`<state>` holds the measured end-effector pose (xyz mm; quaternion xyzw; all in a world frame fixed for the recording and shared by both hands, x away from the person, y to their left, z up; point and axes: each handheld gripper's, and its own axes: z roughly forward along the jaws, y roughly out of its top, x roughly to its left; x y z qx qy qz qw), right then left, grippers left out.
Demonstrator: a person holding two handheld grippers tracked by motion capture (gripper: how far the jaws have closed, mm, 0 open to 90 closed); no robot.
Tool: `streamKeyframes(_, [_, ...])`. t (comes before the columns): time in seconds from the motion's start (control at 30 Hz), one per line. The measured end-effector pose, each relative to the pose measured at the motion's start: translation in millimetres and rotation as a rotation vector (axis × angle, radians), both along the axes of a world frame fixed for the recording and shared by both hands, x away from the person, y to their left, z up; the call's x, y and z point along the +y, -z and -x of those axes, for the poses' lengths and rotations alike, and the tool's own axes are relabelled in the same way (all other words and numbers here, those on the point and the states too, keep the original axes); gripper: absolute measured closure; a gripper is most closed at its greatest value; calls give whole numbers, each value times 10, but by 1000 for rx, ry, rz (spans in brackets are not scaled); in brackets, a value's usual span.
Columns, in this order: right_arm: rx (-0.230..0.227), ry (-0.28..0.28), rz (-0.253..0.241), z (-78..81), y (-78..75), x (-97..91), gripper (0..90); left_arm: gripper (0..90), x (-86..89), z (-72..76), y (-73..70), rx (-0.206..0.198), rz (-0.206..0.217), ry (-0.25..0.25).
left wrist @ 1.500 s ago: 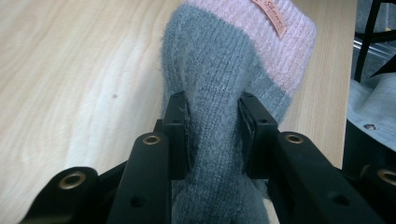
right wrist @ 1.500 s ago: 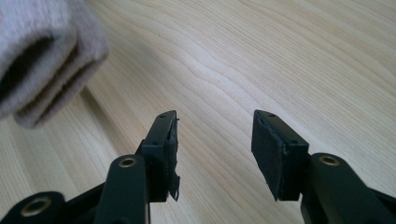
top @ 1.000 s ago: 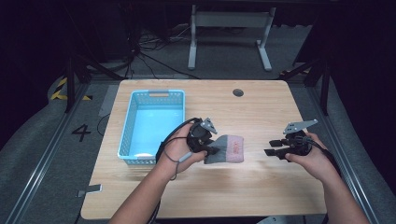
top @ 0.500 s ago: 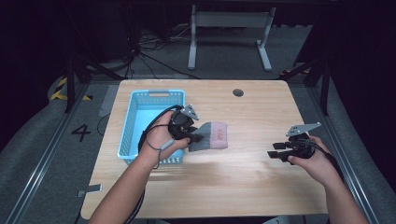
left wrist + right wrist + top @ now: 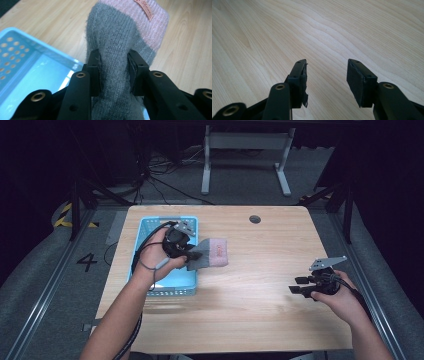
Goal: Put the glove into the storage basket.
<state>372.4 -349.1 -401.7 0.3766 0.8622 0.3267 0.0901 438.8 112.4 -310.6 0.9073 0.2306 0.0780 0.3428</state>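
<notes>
Bare counter runs across the middle and right of the frame, open to passage. At centre-left the blue basket blocks the way, with the left tongs and the sock they clamp hanging over its right wall.

The high view looks forward and down on the whole light wooden table from above its six o'clock edge. The left gripper view sits close behind its jaws, facing the perforated blue plastic basket and tabletop, both shared with the high view. The right gripper view skims bare wood nearby.
</notes>
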Motion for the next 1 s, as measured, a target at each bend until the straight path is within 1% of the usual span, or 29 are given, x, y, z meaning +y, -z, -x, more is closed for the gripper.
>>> streamKeyframes(0.07, [-1,6,0,16,2,-5,512,680,90,-37,-17,-10,6,-20])
streamKeyframes(0.13, [-3,7,-3,21,0,-8,511,680,154,-63,-21,-7,14,-34])
streamKeyframes(0.2, [-3,8,-3,24,1,-8,510,680,210,-94,-17,-12,4,-46])
streamKeyframes(0.3, [-3,4,1,24,11,-5,508,680,317,-161,8,0,-4,-67])
streamKeyframes(0.33, [-1,3,1,24,15,-3,508,681,351,-184,15,-2,-8,-75])
streamKeyframes(0.4, [6,4,4,24,30,5,507,680,403,-221,26,1,-17,-80])
streamKeyframes(0.5, [11,2,8,23,54,14,505,680,455,-247,35,-5,-23,-96])
streamKeyframes(0.6, [11,1,8,27,58,18,504,680,519,-261,34,-5,-43,-115])
streamKeyframes(0.63, [12,1,10,29,59,19,503,680,542,-264,43,0,-30,-123])
streamKeyframes(0.7, [13,2,12,30,64,21,502,680,596,-281,52,3,-33,-131])
streamKeyframes(0.73, [12,2,13,28,69,21,502,680,624,-293,59,2,-42,-134])
streamKeyframes(0.8, [15,4,15,26,78,26,501,680,668,-313,85,12,-43,-140])
streamKeyframes(0.87, [17,1,18,26,87,33,501,680,708,-341,118,19,-53,-140])
streamKeyframes(0.93, [19,-1,19,30,94,43,501,680,744,-369,159,29,-67,-141])
streamKeyframes(1.0, [20,-4,22,36,98,45,500,679,772,-392,203,48,-80,-144])
